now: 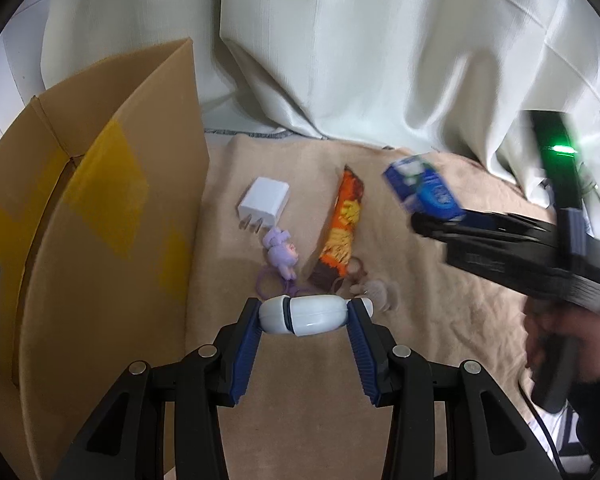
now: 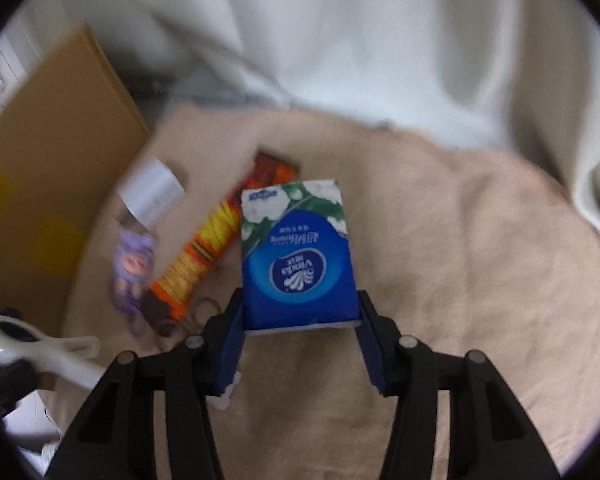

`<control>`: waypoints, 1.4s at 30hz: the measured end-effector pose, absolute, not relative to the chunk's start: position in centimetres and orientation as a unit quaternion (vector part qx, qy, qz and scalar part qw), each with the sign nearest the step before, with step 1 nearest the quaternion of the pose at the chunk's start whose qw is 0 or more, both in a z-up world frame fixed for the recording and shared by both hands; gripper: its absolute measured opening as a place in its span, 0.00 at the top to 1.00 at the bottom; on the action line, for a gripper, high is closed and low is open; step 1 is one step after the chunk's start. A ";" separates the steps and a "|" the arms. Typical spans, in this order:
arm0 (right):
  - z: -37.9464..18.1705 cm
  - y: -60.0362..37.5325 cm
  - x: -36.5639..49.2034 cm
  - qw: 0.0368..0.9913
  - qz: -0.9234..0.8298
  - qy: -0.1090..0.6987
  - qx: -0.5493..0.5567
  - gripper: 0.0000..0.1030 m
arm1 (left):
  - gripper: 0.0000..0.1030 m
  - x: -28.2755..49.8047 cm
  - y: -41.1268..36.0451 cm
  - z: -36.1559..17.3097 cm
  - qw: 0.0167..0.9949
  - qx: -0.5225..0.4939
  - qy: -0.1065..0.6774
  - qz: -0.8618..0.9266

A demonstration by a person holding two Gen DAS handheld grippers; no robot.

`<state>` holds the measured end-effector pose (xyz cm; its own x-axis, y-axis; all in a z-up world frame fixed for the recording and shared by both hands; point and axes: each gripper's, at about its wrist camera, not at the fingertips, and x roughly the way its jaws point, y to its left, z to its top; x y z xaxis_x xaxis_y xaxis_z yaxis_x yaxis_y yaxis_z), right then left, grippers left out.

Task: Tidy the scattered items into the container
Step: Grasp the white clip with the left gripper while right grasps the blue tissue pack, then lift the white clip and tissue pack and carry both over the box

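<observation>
Left gripper clamped on a white oblong gadget, held crosswise between the blue pads, its long axis running left-right across the frame. Right gripper clamped on a blue tissue pack, long axis pointing straight ahead, off the blanket.

Cardboard box fills the left side of the left wrist view, its near wall standing just left of the left gripper. In the right wrist view it sits far off in the upper left, blurred.

Judgement: the left hand is much nearer the box; its load needs a short swing left and over the wall. The right must cross above everything else.

Lying loose on the blanket, centre frame: white charger, purple doll, orange snack packet, long axis running away from the camera.
</observation>
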<state>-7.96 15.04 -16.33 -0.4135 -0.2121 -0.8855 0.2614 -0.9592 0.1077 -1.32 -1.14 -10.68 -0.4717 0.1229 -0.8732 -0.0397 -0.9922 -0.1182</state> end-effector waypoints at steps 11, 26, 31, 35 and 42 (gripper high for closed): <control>-5.4 20.6 -0.8 0.136 -0.883 -0.024 0.449 0.46 | 0.57 -2.4 0.9 -7.6 0.046 -0.491 -0.028 0.870; -5.9 21.7 3.2 0.107 -0.885 -0.057 0.449 0.46 | 0.57 -2.0 2.3 -6.0 0.067 -0.486 -0.015 0.871; -4.8 21.4 3.6 0.118 -0.888 -0.055 0.441 0.46 | 0.57 -2.1 1.3 -3.2 0.060 -0.453 0.009 0.890; -2.4 19.9 3.1 0.141 -0.897 -0.045 0.417 0.46 | 0.57 -2.5 -1.1 0.7 0.043 -0.416 0.006 0.908; 2.2 15.3 0.5 0.202 -0.908 -0.035 0.365 0.46 | 0.57 -2.2 -7.2 5.9 -0.015 -0.367 0.006 0.930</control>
